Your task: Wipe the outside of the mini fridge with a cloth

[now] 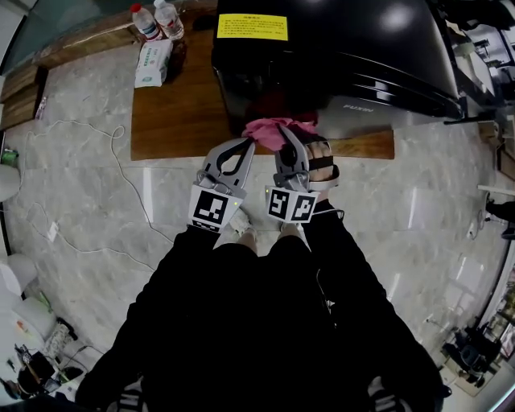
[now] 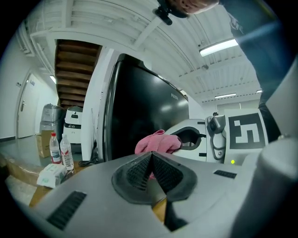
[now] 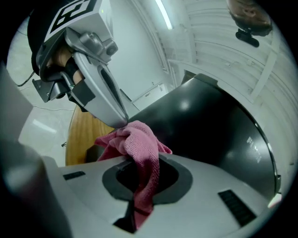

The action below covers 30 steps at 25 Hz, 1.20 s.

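- Marble floor [image 1: 96, 209] lies under me, and on it sits a low wooden platform [image 1: 177, 113] that carries the fridge [image 1: 322, 56].
- From the head view, the fridge is straight ahead of me at the top of the picture. It is black and glossy, with a yellow label [image 1: 252, 26] on its top.
- Its dark front fills much of the left gripper view [image 2: 139, 111] and the right gripper view [image 3: 209, 121].
- A pink cloth [image 1: 278, 133] is bunched at the fridge's lower front edge, over the near rim of the platform. I cannot tell whether it touches the black face.
- My right tongs [image 1: 286, 135] are clamped on the cloth. In the right gripper view it hangs down between the pads [image 3: 139, 174], and its loose end [image 3: 139, 144] piles up above them.
- My hand [image 1: 320, 157] wraps the right tongs' handle.
- My left tongs [image 1: 248, 143] are just beside the right ones, their jaws pressed together with nothing between them [image 2: 151, 158].
- In the right gripper view the left tongs' tip [image 3: 122, 122] meets the top of the cloth.
- From the left gripper view the cloth [image 2: 156, 142] sits just past my closed jaws, with the right tongs [image 2: 186, 137] behind it.
- At the platform's far left corner stand two water bottles [image 1: 157, 20], with a tissue pack [image 1: 153, 63] just in front of them.
- Left of the platform, a white cable [image 1: 121, 161] trails across the floor.
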Available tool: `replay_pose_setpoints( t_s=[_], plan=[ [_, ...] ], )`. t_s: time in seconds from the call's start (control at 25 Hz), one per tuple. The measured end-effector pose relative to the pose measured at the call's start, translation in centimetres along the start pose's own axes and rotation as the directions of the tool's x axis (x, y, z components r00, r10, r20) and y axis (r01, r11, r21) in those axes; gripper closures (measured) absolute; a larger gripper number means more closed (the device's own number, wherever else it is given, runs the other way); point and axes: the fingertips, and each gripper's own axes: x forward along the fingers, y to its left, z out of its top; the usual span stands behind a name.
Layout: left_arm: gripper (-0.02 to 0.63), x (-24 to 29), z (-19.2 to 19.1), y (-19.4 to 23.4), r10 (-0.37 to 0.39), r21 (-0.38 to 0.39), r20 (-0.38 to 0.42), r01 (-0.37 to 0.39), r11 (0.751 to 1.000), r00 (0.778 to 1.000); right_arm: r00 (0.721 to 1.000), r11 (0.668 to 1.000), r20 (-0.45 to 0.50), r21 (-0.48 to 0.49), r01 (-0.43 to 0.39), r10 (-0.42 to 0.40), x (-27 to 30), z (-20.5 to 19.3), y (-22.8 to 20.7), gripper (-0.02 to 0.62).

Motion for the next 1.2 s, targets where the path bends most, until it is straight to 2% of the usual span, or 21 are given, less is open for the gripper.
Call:
replay_pose_setpoints(
  t_s=[0.16, 0.44, 0.52, 0.64, 0.72, 0.96, 1.04, 1.2],
  plan=[
    [0.600, 0.6, -4.3, 0.0, -0.001, -0.033, -0.050, -0.001, 0.999, 0.999, 0.997, 0.998, -0.035, -0.012, -0.065, 0.064, 0.9, -2.2, 3.7, 0.555],
    [0.600, 3.1, -11.6, 0.1, -0.020, -0.024, -0.159, 0.016, 1.000, 0.987, 0.982, 0.985, -0.094, -0.022, -0.169, 0.167, 2.6, -6.2, 9.4, 0.555],
    [0.600, 3.5, -13.6, 0.0, -0.025, -0.064, -0.202, 0.013, 0.998, 0.979, 0.972, 0.978, -0.115, -0.016, -0.208, 0.205, 3.0, -7.3, 11.3, 0.555],
    [0.600, 3.5, -16.5, 0.1, -0.030, -0.167, -0.265, -0.015, 0.986, 0.964, 0.947, 0.960, -0.161, 0.000, -0.280, 0.276, 3.8, -9.3, 14.5, 0.555],
    [0.600, 3.4, -18.1, 0.3, -0.025, -0.198, -0.301, -0.037, 0.980, 0.953, 0.929, 0.947, -0.190, 0.015, -0.320, 0.317, 4.4, -10.4, 16.5, 0.555],
    [0.600, 2.2, -18.9, 0.5, -0.010, -0.204, -0.327, -0.060, 0.977, 0.945, 0.885, 0.915, -0.236, 0.080, -0.395, 0.402, 5.2, -12.0, 20.0, 0.554],
    [0.600, 1.5, -18.1, 0.5, -0.005, -0.205, -0.318, -0.063, 0.977, 0.948, 0.887, 0.914, -0.220, 0.101, -0.393, 0.405, 4.8, -11.5, 19.6, 0.554],
    [0.600, -0.2, -15.0, 0.4, -0.018, -0.184, -0.304, -0.040, 0.982, 0.953, 0.919, 0.927, -0.141, 0.133, -0.352, 0.369, 2.6, -8.5, 16.4, 0.554]
  ],
)
